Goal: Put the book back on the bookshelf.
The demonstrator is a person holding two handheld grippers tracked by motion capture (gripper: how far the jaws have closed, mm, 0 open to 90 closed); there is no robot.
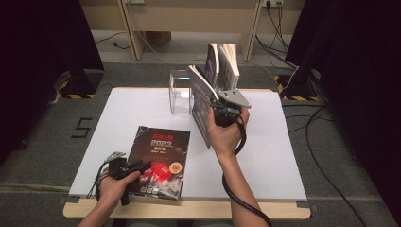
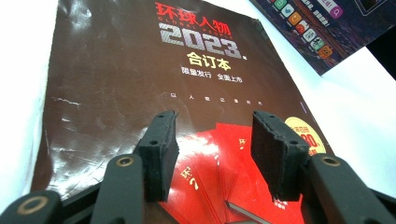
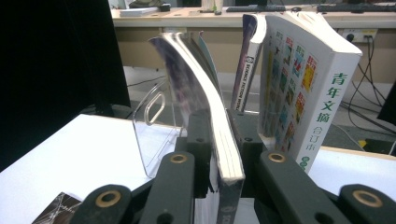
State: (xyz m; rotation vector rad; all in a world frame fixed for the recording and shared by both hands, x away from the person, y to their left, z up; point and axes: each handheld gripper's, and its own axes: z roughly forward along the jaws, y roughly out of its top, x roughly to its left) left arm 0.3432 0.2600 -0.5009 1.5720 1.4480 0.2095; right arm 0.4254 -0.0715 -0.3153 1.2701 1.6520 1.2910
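While the right gripper (image 3: pixel 219 154) clamps the thin magazine (image 3: pixel 205 116) upright beside the clear acrylic holder (image 1: pixel 180 92), its bowing pages risk slipping or knocking the leaning books (image 1: pixel 222 64). Left gripper (image 2: pixel 215 154) hovers released over the 2023 magazine (image 2: pixel 154 84) on the tabletop (image 1: pixel 265 156).

white tabletop (image 1: pixel 283 156) | desk behind (image 1: pixel 189 19) | cables on floor (image 1: pixel 326 142) | "5" floor mark (image 1: pixel 81 127)

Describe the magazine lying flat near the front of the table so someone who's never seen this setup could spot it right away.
Start at the white table and look to its near edge, left of centre, beside the left claw. There lies the dark magazine, flat and face up. Unlike the books standing upright by the clear holder at the back, it lies down, with a dark brown cover, red title, silver 2023 and red artwork below.
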